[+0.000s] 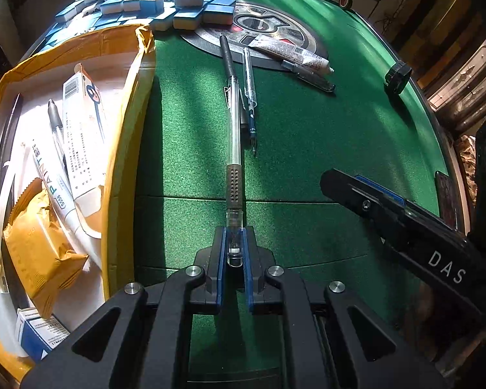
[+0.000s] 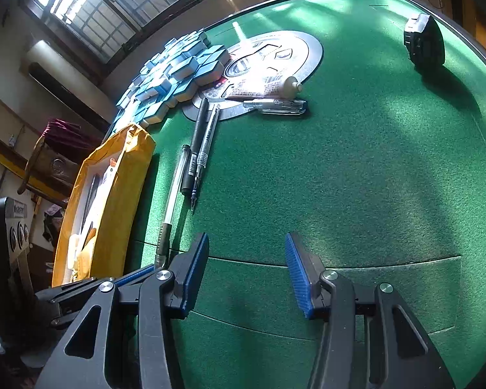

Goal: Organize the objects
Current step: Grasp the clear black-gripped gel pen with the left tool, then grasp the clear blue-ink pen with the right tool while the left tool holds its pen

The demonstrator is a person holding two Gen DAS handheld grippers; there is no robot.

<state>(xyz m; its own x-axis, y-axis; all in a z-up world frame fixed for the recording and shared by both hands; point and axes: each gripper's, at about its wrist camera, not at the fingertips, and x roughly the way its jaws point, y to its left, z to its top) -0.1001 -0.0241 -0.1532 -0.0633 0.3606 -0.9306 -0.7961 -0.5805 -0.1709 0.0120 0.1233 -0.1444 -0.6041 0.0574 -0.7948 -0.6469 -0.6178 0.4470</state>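
The left gripper [image 1: 234, 246] is clamped on the near end of a clear pen [image 1: 233, 149]; that end sits between the blue pads [image 1: 247, 259], and what lies under it is hidden by the gripper body at the bottom of the frame. The pen runs up the middle of the left wrist view over the green table [image 1: 324, 136], its dotted grey grip just beyond the fingertips. From here it cannot be told whether the far part of the pen touches the felt.

In the right wrist view the same clear pen [image 2: 175, 191] shows at lower left, its near end cut off behind the right gripper's own finger. The right gripper [image 2: 247, 243] is spread wide with nothing between its pads, above bare felt in the lower middle.

The yellow box [image 1: 126, 103] on the left shows its contents only in the left wrist view: a marker, a carton, a crumpled yellow packet. The right wrist view sees mostly its outer wall [image 2: 113, 201].

Beside the clear pen lie a black pen [image 1: 226, 55] and a thin pen [image 1: 250, 97]. A tube [image 1: 288, 52] and another pen [image 1: 311, 76] rest at the edge of the round centre plate [image 1: 309, 40], upper middle. The blue tiles [image 1: 165, 3] are heaped at the top, running past the frame edge. A black cap-like thing [image 1: 398, 76] sits at upper right, too dark to identify.
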